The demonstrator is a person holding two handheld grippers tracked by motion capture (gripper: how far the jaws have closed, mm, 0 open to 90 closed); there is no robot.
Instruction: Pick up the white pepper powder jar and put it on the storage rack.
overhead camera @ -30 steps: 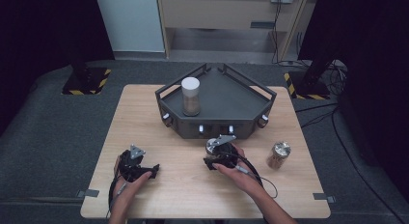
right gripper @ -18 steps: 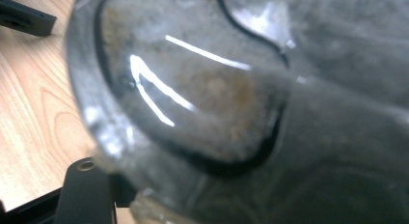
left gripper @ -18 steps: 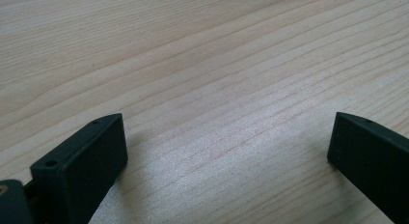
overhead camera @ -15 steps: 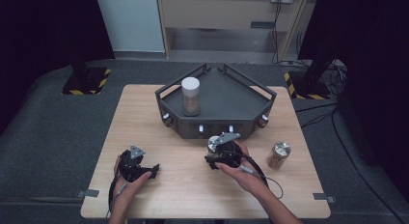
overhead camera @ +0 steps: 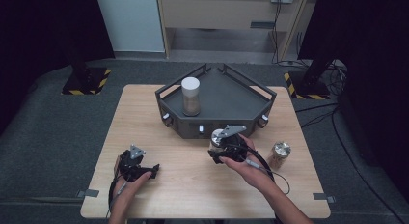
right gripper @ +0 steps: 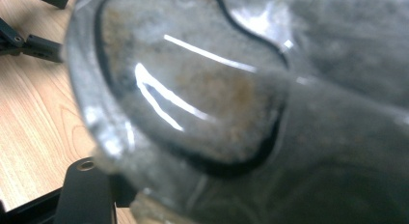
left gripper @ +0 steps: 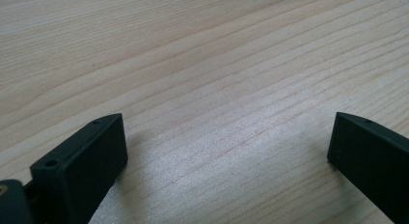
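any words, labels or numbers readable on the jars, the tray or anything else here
None can be read.
Jar in the tray: white lid, no print to be seen.
Jar on the table: any label is too small to read.
Jar in the right gripper: blurred glass and glare, no text.
Dark tray: no lettering shows.
Striped floor plates: yellow-black hazard stripes, no words.

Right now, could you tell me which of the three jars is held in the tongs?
The jar in the right tongs, just before the tray. The white-lidded jar stands in the tray; the third jar stands on the table's right.
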